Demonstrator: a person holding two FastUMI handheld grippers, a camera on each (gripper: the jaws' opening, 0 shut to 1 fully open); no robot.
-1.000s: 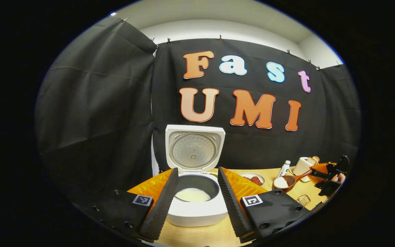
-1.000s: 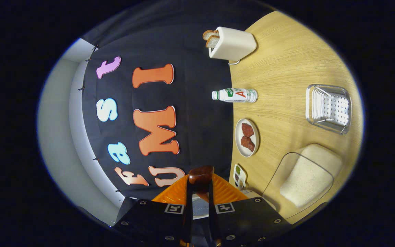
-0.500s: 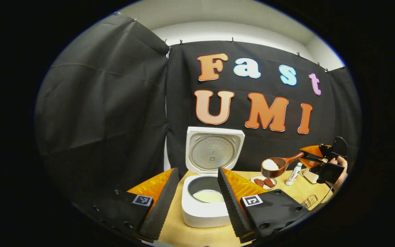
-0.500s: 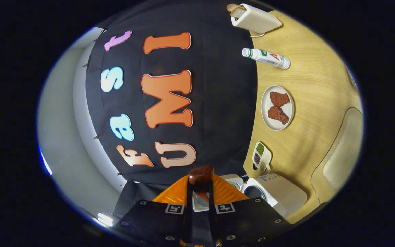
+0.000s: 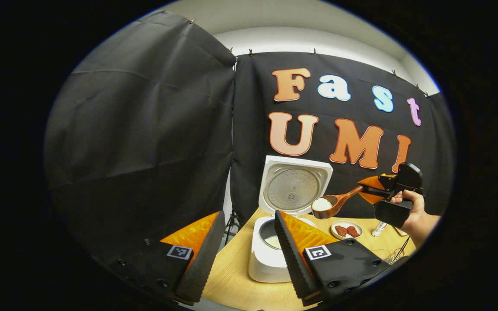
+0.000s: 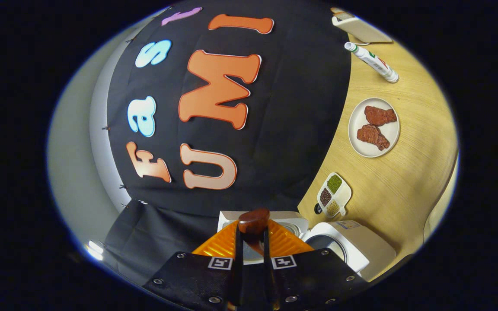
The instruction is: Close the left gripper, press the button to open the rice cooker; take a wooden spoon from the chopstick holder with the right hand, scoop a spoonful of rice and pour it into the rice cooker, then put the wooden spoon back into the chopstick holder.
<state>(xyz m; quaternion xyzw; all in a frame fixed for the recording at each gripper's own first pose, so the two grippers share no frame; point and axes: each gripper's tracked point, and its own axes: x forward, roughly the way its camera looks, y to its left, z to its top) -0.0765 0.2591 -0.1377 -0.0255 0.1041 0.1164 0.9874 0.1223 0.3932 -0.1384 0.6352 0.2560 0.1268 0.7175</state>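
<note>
Left gripper view: the left gripper [image 5: 245, 242] hangs with its jaws wide apart and nothing between them, back from the rice cooker [image 5: 270, 255], which stands on the wooden table [image 5: 236, 276] with its lid [image 5: 294, 188] raised upright and a pale layer visible in the pot. To the right and well above the table, a hand [image 5: 413, 211] holds the right gripper [image 5: 368, 190], which grips the handle of the wooden spoon [image 5: 333, 205]; the bowl carries a heaped mound of white rice [image 5: 321, 204], held roughly level in front of the lid and a little right of the pot opening. A plate [image 5: 346, 230] with two reddish pieces lies on the table beyond. Right gripper view: the camera is rolled sideways; the right gripper's jaws stand narrow, clamped on the spoon handle, whose rounded end [image 6: 253, 221] protrudes just past the fingertips. The cooker [image 6: 348, 248] shows low right, with a small divided dish [image 6: 334, 195] near it. Assessment: the spoon is light, stiff and smooth, so a grip far down the handle invites it to swivel; loose grains will spill at any tilt, so the bowl should be kept level until it is over the pot.
</note>
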